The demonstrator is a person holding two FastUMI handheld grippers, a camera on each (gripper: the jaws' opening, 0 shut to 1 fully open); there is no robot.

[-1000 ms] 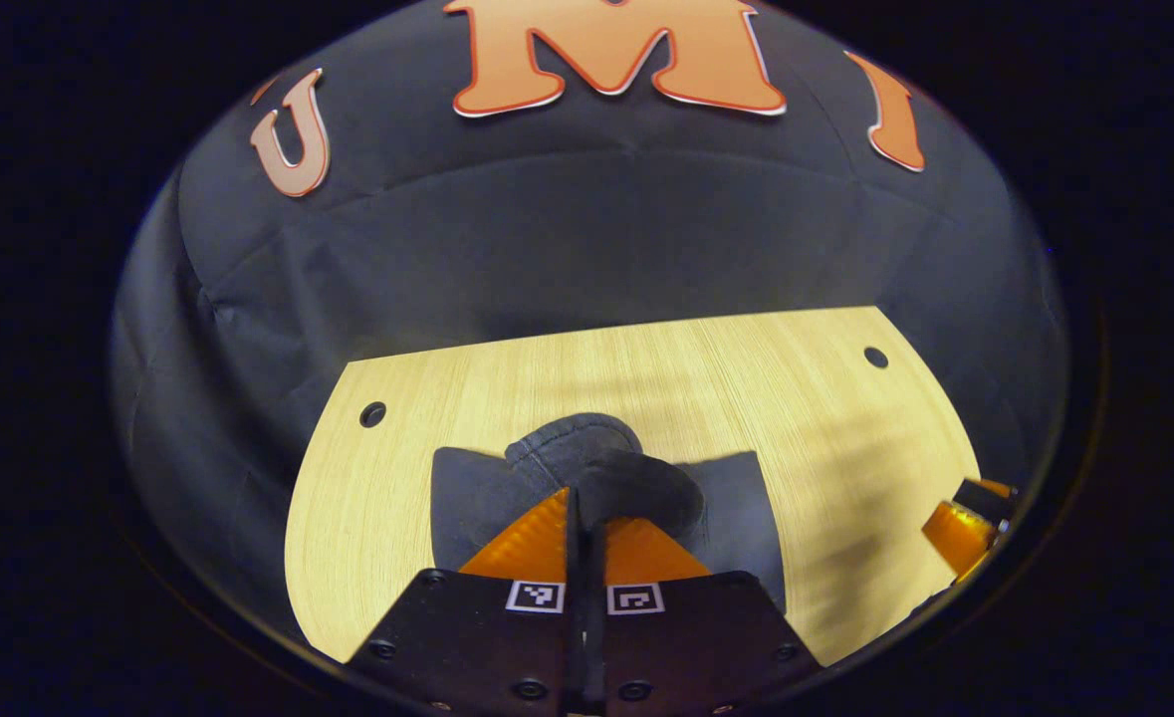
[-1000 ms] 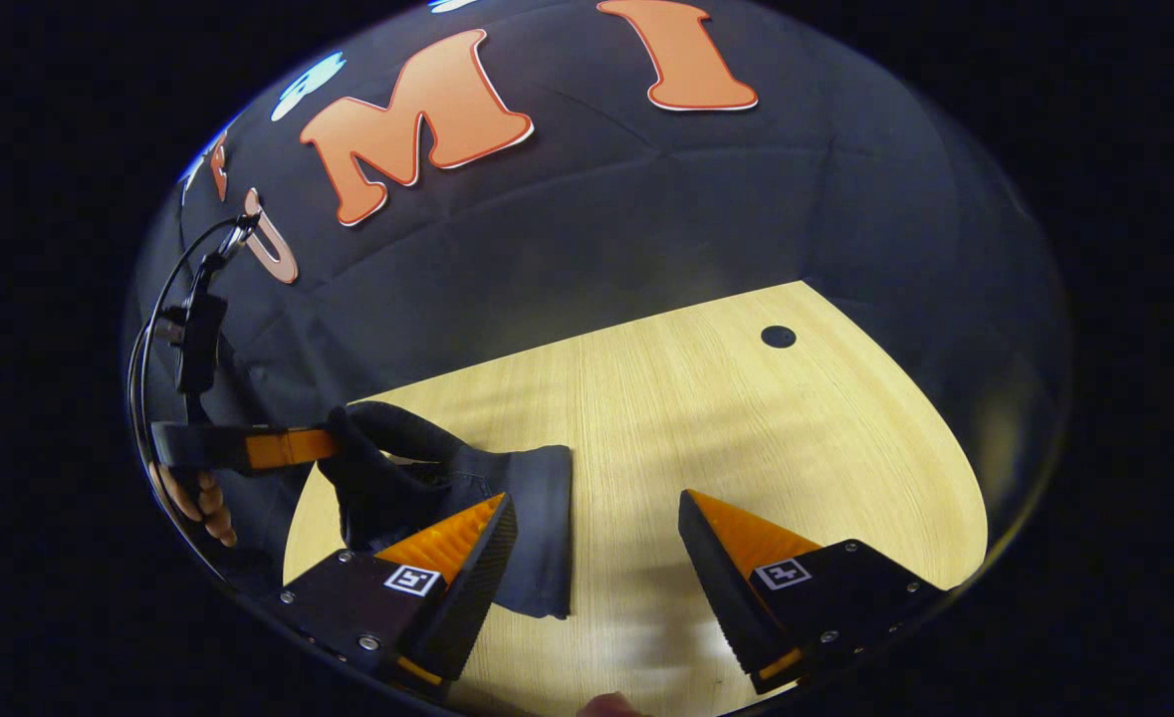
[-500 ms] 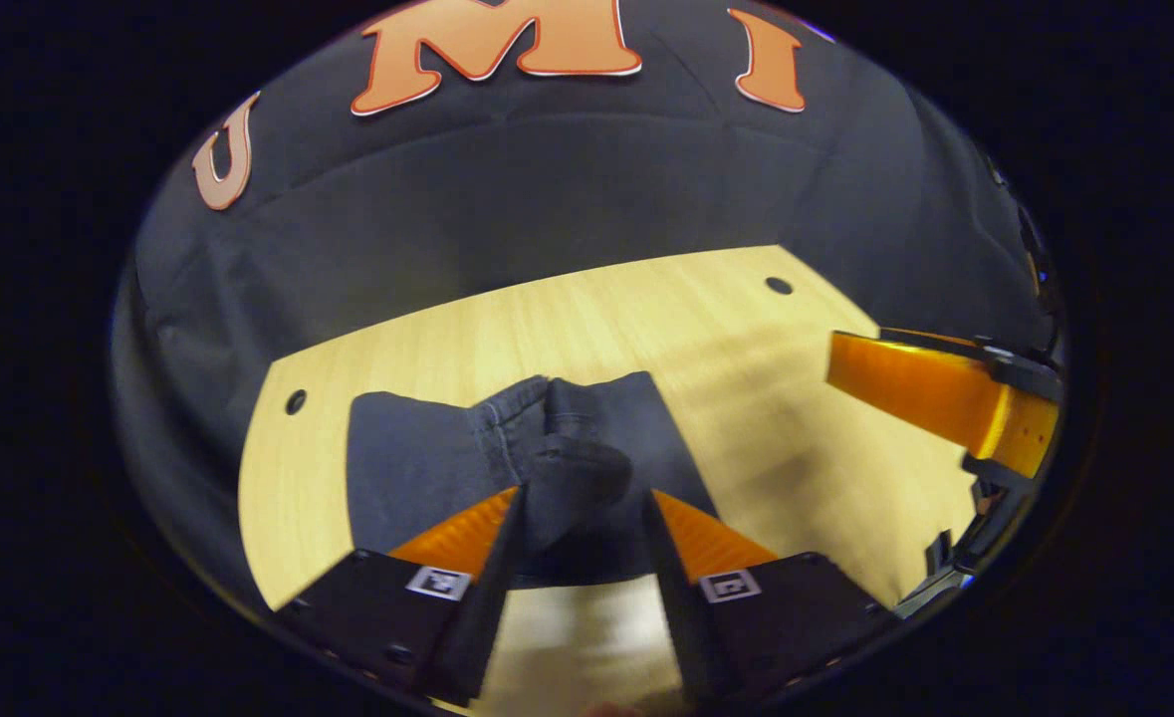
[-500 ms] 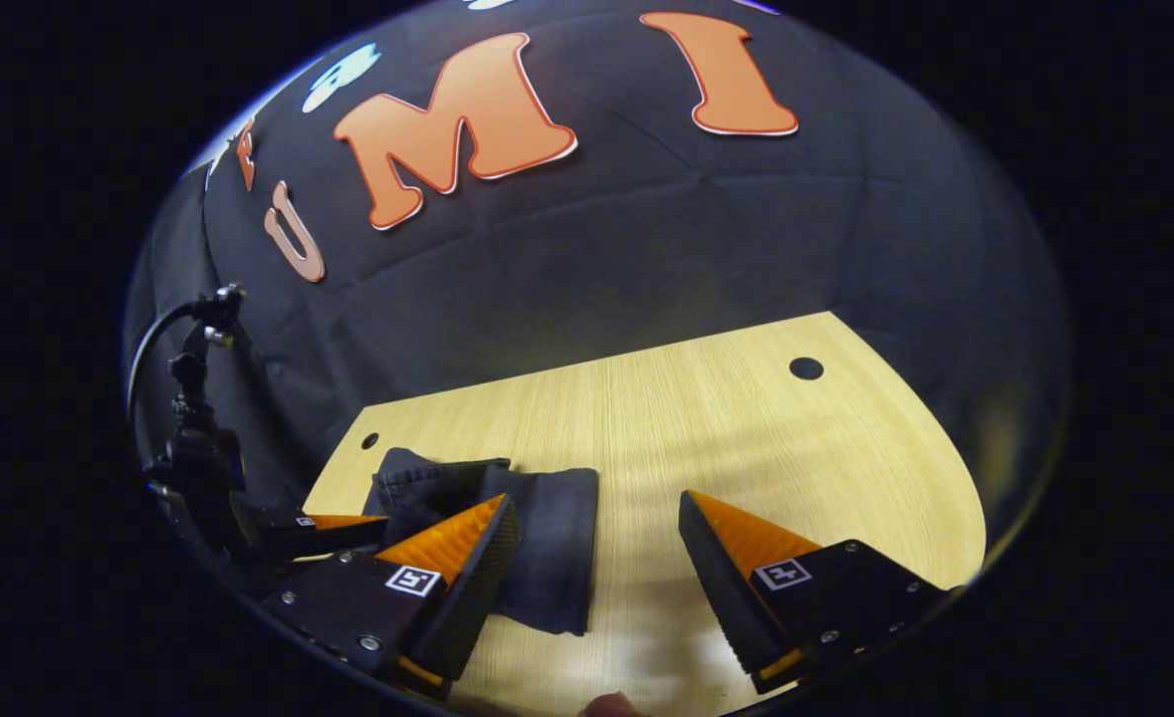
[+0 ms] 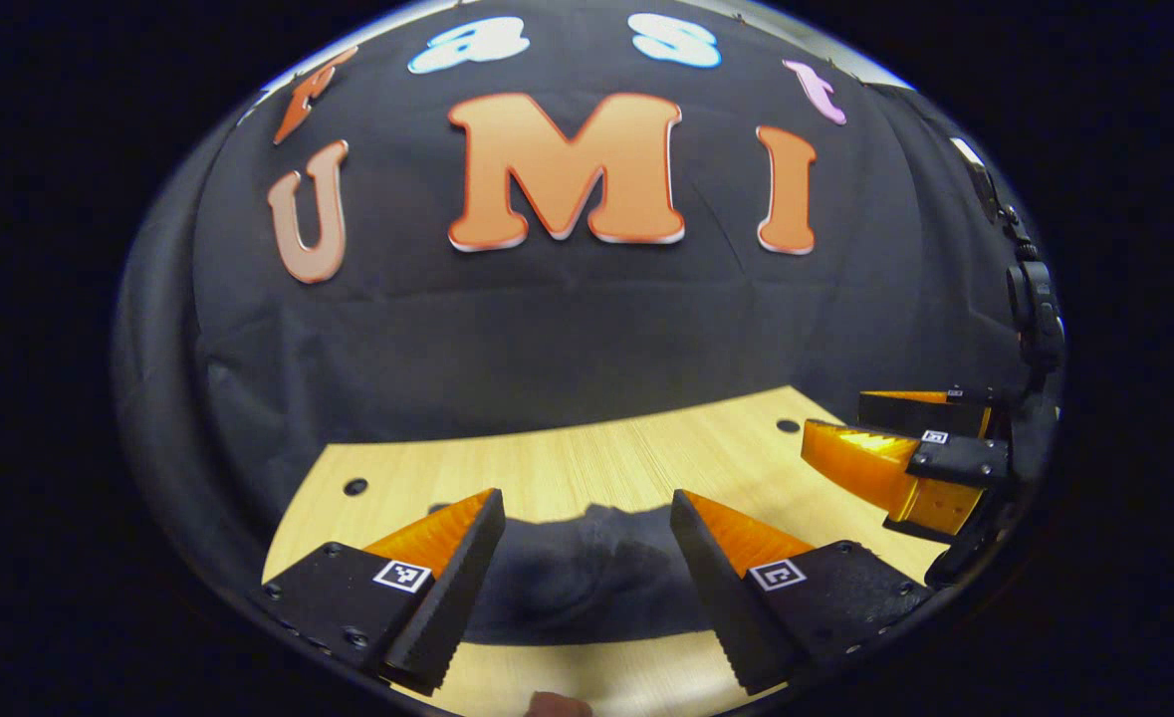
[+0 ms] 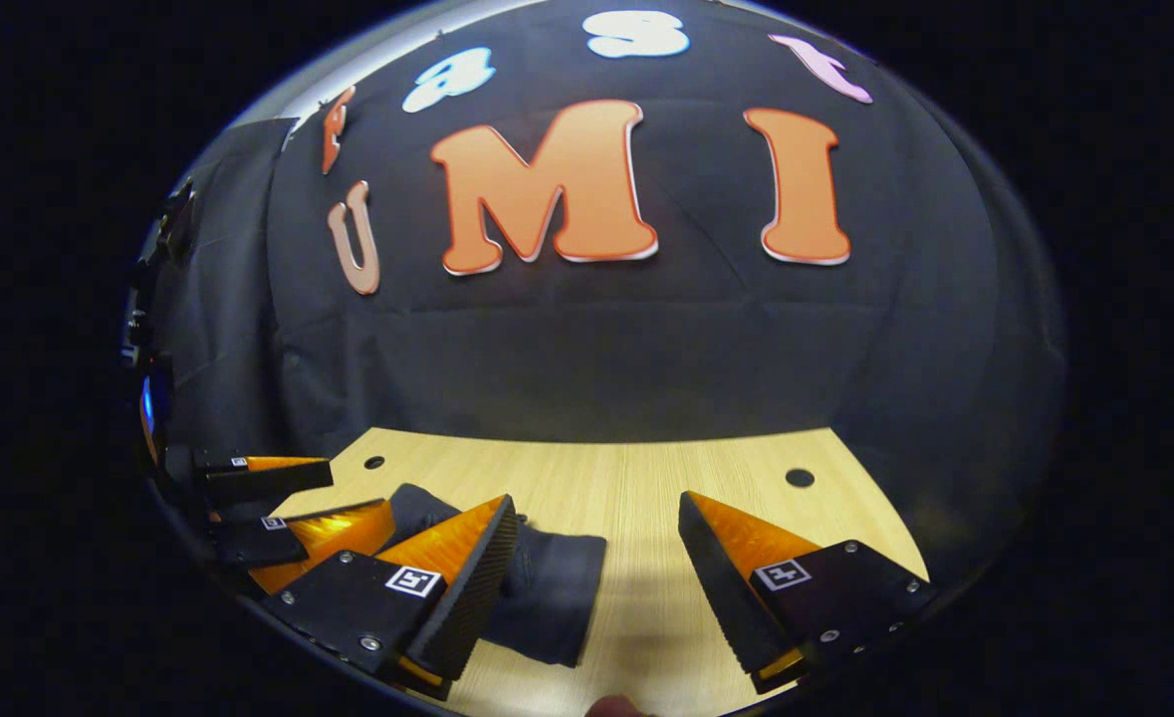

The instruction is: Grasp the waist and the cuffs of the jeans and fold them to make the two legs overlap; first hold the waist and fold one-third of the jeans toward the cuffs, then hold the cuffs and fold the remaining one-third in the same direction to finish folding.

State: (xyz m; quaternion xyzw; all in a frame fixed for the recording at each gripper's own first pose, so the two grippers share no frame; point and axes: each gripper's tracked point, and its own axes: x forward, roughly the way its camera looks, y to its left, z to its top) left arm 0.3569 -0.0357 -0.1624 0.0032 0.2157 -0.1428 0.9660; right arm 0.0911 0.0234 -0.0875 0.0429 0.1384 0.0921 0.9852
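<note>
The dark jeans (image 5: 577, 583) lie folded into a small bundle on the light wooden table (image 5: 587, 468). In the left gripper view my left gripper (image 5: 587, 538) is open above the bundle, which shows between its fingers, untouched. In the same view the right gripper (image 5: 850, 438) hangs at the right, open. In the right gripper view the jeans (image 6: 552, 588) lie at the lower left, partly behind one finger. My right gripper (image 6: 596, 543) is open over bare table beside them. The left gripper (image 6: 333, 493) shows at the left edge, open.
Round holes mark the tabletop (image 6: 646, 478) near its far corners: one hole (image 5: 354, 487) at the left, one hole (image 6: 799, 477) at the right. The black cloth wall stands right behind the table's far edge. A fingertip (image 5: 557, 705) shows at the bottom edge.
My left gripper was shut on the jeans, then opened and let them go, and has lifted and tilted up. The right gripper stayed open and also rose. The jeans now rest flat.
</note>
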